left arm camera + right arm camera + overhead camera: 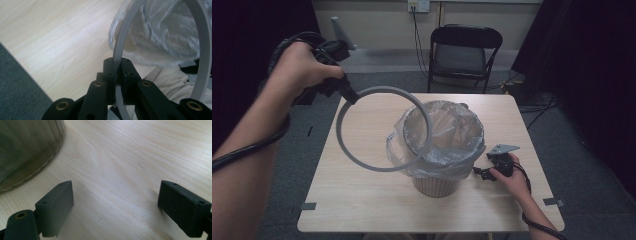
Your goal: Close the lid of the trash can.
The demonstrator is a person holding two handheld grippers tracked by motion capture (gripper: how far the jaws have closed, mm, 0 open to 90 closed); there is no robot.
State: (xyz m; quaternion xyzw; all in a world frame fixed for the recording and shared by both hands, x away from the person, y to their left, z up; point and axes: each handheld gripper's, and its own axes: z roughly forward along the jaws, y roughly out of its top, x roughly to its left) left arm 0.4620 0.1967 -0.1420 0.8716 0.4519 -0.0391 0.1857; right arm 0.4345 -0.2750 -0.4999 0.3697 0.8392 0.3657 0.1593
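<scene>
A grey ring [343, 145] hangs tilted in the air above the table, its right arc crossing in front of the bin's mouth. My left gripper [348, 93] is shut on the ring's upper left part; in the left gripper view the ring [119, 47] runs between the closed jaws. A beige ribbed bin [437, 184] lined with a clear plastic bag [432, 160] stands mid-table. My right gripper [478, 171] rests low on the table to the right of the bin, open, with bare wood between its fingers [56, 205] and the bin's base [30, 155] to one side.
The wooden table [357, 195] sits on grey carpet. A black folding chair [462, 55] stands beyond the far edge, with cables and a wall socket behind it. Dark curtains hang at both sides. Tape marks lie at the table's front corners.
</scene>
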